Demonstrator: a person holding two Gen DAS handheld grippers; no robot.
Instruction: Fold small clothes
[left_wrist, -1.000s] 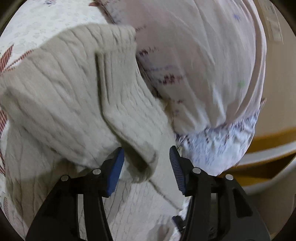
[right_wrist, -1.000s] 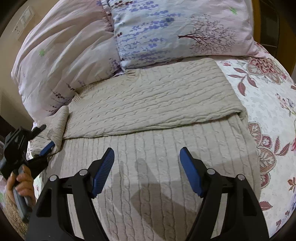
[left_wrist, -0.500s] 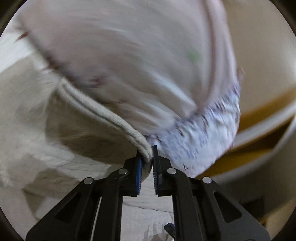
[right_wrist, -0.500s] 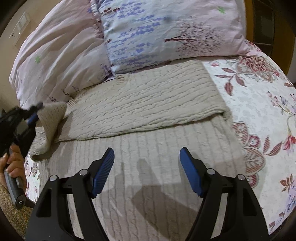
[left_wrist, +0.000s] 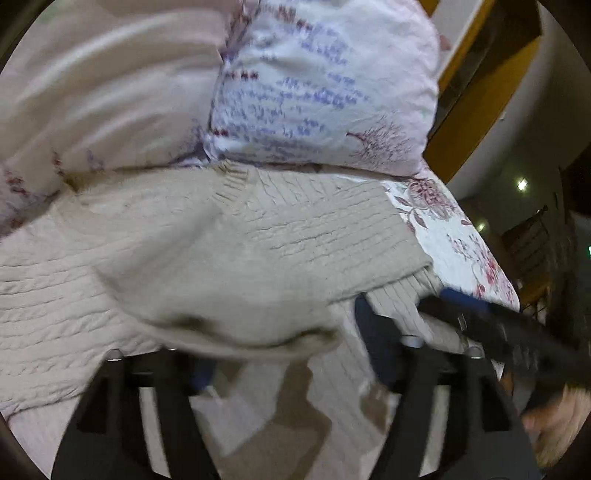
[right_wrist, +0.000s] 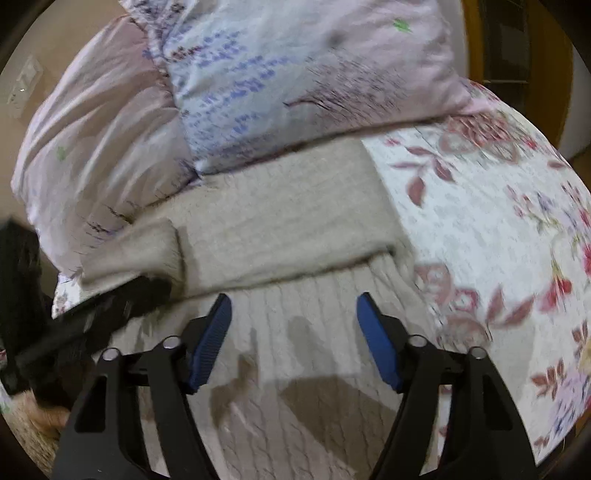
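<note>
A beige cable-knit sweater (right_wrist: 280, 229) is lying spread across a floral bedspread (right_wrist: 487, 236), its upper edge tucked against the foot of two pillows, and its upper part is lying folded down over the ribbed lower body. One sleeve (left_wrist: 221, 295) is lying folded across the front of the garment, its cuff sagging just above the left gripper (left_wrist: 291, 363) in that gripper's own view. The left gripper's jaws have just been opening and are standing apart; the cuff is draping over the left finger's tip, yet no pad is pressing on it, so the gripper is released, with sweater fabric showing in the gap. In the right wrist view the same tool is showing as a dark blurred arm at the left edge, reaching to the sleeve's fold. The right gripper (right_wrist: 293, 341) is hovering over the ribbed lower part of the sweater, its blue pads (right_wrist: 210, 343) spread wide after just closing a little, with nothing clamped between them, only knit fabric and the fingers' shadows lying below. A blue-printed pillow (right_wrist: 295, 74) is resting behind the sweater's top edge, and a pale pink pillow (right_wrist: 103, 129) is leaning beside it on the left. In the left wrist view a hand (left_wrist: 554, 417) is gripping the right tool's handle at the lower right edge, much blurred. A wall switch plate (right_wrist: 22, 86) is showing at the far left, beyond the pink pillow.
</note>
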